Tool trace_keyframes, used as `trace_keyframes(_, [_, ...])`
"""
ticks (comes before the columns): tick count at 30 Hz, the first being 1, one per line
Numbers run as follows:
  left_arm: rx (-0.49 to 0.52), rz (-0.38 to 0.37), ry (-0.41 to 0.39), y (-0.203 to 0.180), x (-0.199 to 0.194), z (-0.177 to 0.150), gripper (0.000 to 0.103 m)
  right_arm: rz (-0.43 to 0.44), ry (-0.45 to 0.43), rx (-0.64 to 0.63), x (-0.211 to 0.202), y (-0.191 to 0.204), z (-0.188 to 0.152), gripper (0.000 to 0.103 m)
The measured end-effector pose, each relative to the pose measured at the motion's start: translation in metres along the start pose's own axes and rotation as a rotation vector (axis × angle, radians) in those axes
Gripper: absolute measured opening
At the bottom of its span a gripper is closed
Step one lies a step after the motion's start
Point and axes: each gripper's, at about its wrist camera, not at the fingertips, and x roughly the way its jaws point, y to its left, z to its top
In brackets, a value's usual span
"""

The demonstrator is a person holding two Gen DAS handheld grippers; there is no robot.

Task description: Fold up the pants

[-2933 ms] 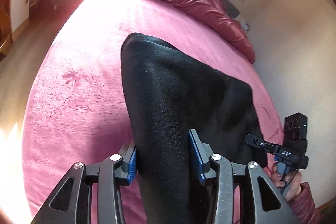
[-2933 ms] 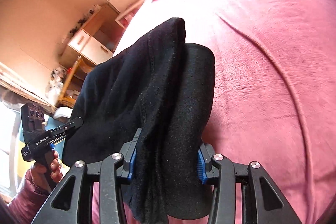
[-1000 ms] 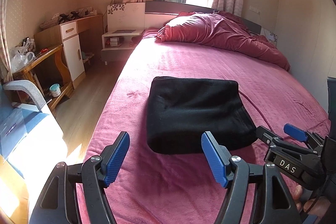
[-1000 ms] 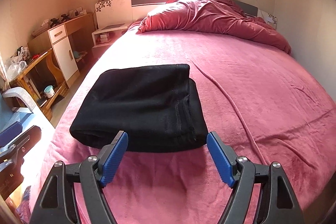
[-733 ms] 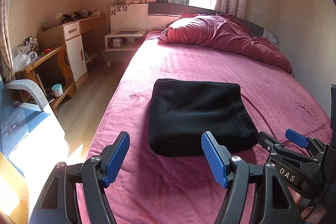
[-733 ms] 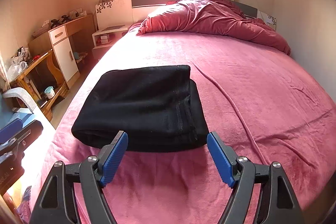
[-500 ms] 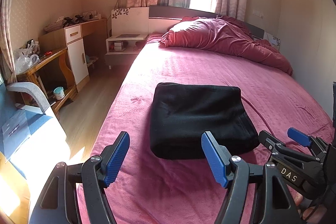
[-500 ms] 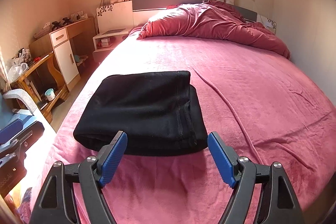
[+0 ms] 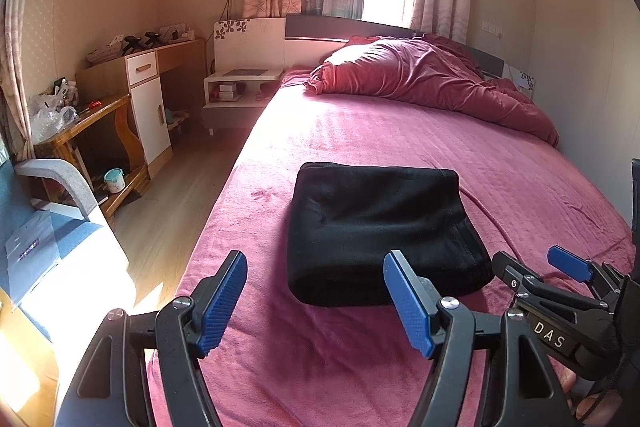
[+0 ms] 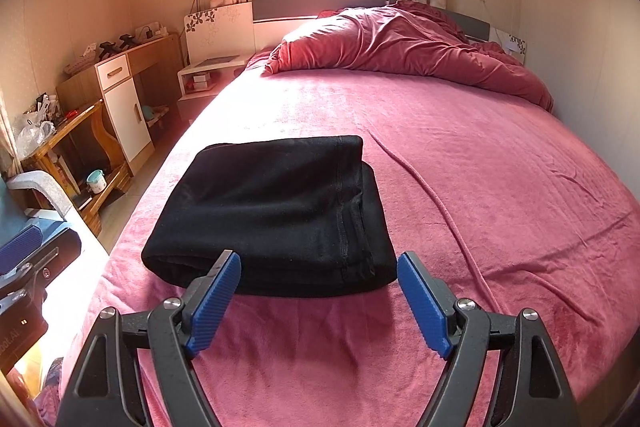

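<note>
The black pants [image 9: 376, 227] [image 10: 276, 211] lie folded into a thick rectangle on the pink bed [image 9: 520, 179] [image 10: 500, 155], near its left side. My left gripper [image 9: 316, 291] hovers open above the bedspread, short of the bundle's near left corner, with nothing between its blue pads. My right gripper [image 10: 318, 291] also stands open, just short of the bundle's near edge, touching nothing. The right gripper [image 9: 536, 267] shows at the lower right of the left wrist view. The left gripper's blue pad [image 10: 18, 247] shows at the left edge of the right wrist view.
A crumpled red duvet [image 9: 432, 83] [image 10: 400, 43] lies at the head of the bed. Left of the bed are wood floor [image 9: 168, 219], a white nightstand [image 9: 240, 87], a wooden desk with a white cabinet [image 9: 136, 95] and a grey chair [image 9: 64, 187]. A wall runs along the bed's right side.
About three seconds ago both grippers held the pants close up. Now the pants lie folded on the bed and both grippers are open. Over the last second almost nothing moved.
</note>
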Motion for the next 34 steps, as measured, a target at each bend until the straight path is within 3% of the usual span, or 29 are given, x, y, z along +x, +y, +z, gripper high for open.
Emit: trace_keyframes(34, [-0.009,0.005,-0.026,-0.002,-0.009,-0.004,0.070,-0.003,0.034,0.005,0.008,-0.010,-0.009,0.083])
